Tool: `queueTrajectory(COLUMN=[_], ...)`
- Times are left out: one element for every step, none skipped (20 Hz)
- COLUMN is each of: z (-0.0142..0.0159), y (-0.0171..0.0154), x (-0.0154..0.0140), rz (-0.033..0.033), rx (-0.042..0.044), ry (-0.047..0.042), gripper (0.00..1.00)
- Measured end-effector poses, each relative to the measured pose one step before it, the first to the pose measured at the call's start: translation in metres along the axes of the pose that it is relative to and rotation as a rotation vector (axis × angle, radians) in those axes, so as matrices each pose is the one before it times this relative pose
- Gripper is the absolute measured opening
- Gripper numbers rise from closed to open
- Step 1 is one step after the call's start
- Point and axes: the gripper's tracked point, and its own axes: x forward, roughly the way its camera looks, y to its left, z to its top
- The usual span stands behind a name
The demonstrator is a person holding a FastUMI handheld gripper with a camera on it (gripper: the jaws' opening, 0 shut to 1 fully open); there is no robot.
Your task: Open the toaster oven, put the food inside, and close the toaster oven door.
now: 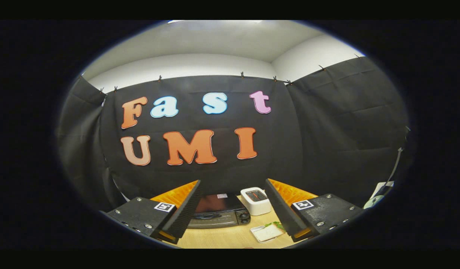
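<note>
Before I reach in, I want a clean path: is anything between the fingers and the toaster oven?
Nothing visible. The gripper is open, and the toaster oven sits on the table just ahead, between the fingers. The white toaster and food tray lie off to the side.

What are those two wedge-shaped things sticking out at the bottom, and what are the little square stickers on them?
They are the two fingers of the handheld gripper, open with nothing between them. Each finger is a tapering wedge with a ribbed inner face. Behind each sits a flat dark plate fastened with small silver screws and bearing a square black-and-white marker, the patterned kind cameras can track. No cables are visible on the gripper itself.
</note>
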Motion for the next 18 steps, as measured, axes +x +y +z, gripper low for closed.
queueTrajectory(z=[-0.00116, -0.00155, -0.00165, -0.00061, 0.00011, 0.00025, -0.00117, -0.00281, -0.0018, -0.00297, -0.00306, -0.0024, -0.00272, -0.00715, -0.0104, -0.01287, -0.01401, -0.01595], y=[0.00118, 0.0005, 0.00098, 0.00168, 0.00304, 0.00267, 0.00468, 0.00268, 0.00301, 0.00302, 0.00456, 0.0056, 0.00591, 0.00344, 0.00524, 0.00442, 0.00726, 0.00745], x=[0.00273, 0.00299, 0.00257, 0.00361, 0.00362, 0.00246, 0.0032, 0.00305, 0.00338, 0.00371, 0.00405, 0.00389, 0.00688, 0.00751, 0.01077, 0.00915, 0.00983, 0.01157], rz=[0.00255, 0.00254, 0.00315, 0.00311, 0.00549, 0.00744, 0.00804, 0.00655, 0.00552, 0.00527, 0.00642, 0.00799, 0.01019, 0.00653, 0.00416, 0.00457, 0.01314, 0.01462], rx=[-0.00193, -0.00393, -0.00329, -0.00009, 0.00308, 0.00402, 0.00379, 0.00211, 0.00137, 0.00143, 0.00095, -0.00047, -0.00632, -0.00962, -0.00981, -0.00569, 0.00153, 0.00802], ry=[0.00343, 0.00589, 0.00677, 0.00497, -0.0006, 0.00075, 0.00459, 0.00403, 0.00427, 0.00566, 0.00519, 0.00139, -0.00298, 0.00483, 0.016, 0.02359, 0.02781, 0.02457], gripper=[0.99, 0.99, 0.99, 0.99, 0.99, 0.99, 0.99, 0.98, 0.99, 0.99, 0.99, 0.99, 0.99, 0.98, 0.98, 0.98, 0.99, 0.99])
